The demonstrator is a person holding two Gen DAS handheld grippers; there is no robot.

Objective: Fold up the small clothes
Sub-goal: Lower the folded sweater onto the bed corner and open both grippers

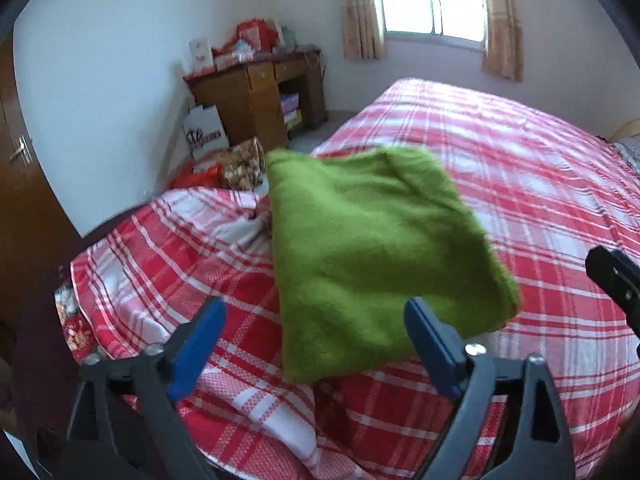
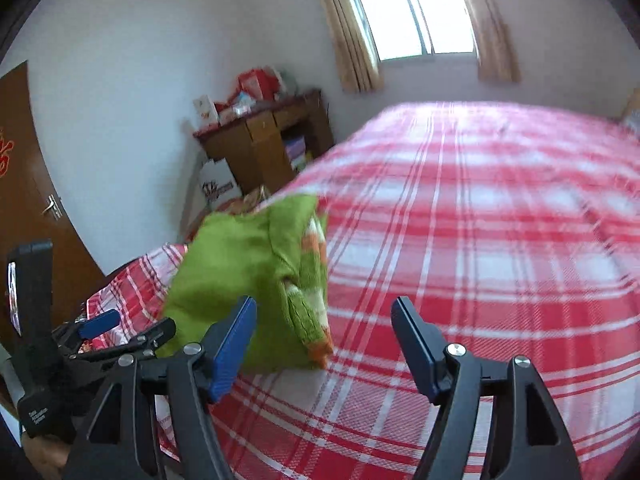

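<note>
Both tools stand with their blue-padded jaws spread wide and nothing gripped: my left tool (image 1: pixel 316 344) frames the near corner of the green folded garment (image 1: pixel 372 256) without either pad pressing on it, and my right tool (image 2: pixel 324 344) has only bedspread between its fingers, with the same green garment (image 2: pixel 248 280) just off its left finger. I take the garment as my landmark. It lies folded into a thick, roughly square bundle on the red-and-white plaid bedspread (image 1: pixel 520 184), close to the bed's near left corner; from the right wrist view I can see an orange-and-white striped knit edge (image 2: pixel 314 280) showing along its right side. Motion blur softens its outline in both views, so I cannot tell whether it rests fully flat on the bed. Left of the garment in the right wrist view I see my left tool (image 2: pixel 132 324), and at the right edge of the left wrist view a black part of my right tool (image 1: pixel 616 280) pokes in. Beyond the garment, against the white wall, stands a wooden desk (image 1: pixel 256 96) piled with red boxes and cards; a white paper bag (image 1: pixel 206 132) leans on the floor beside it. Farther back a curtained window (image 1: pixel 432 0) glows bright, and to the garment's far left is a brown door (image 2: pixel 32 200) with a metal handle.
</note>
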